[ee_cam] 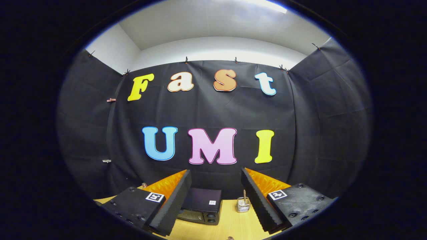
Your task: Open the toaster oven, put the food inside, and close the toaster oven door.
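Note:
A black toaster oven [201, 207] stands on the wooden table [230, 223], beyond my fingers and a little left of the gap between them. Its door looks closed, with two knobs at its right side. My gripper [216, 200] is held high above the table and is open, with nothing between its ridged black fingers [173, 205]. A small wire basket [243, 204] holding a brownish stick-shaped item stands to the right of the oven, just inside the right finger.
Black cloth walls close off the booth behind the table and on both sides. A small brown object [144, 185] pokes up past the left finger. Another small dark thing [230, 238] lies at the table's near edge.

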Tool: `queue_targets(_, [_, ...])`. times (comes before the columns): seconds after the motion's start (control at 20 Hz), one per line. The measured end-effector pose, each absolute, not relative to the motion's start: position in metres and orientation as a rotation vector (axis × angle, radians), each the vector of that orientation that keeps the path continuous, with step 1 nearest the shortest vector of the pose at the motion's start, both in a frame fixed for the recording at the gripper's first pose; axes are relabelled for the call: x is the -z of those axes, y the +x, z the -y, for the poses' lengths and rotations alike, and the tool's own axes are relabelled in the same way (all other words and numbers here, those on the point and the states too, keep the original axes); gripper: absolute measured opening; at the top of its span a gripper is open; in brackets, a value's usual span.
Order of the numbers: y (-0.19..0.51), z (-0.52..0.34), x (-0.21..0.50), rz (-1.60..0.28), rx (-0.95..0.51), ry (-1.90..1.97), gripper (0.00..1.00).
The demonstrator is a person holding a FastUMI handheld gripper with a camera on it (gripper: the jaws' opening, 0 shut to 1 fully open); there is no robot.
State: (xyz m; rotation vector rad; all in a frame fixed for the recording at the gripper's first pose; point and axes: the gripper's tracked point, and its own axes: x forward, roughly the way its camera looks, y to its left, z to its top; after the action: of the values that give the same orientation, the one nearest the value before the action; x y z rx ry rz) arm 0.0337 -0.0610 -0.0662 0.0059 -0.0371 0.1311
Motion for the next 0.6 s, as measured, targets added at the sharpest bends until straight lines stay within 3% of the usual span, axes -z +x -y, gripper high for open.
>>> queue_targets(0.6, [0.025,0.076,0.045,0.048,-0.136,0.049,0.97])
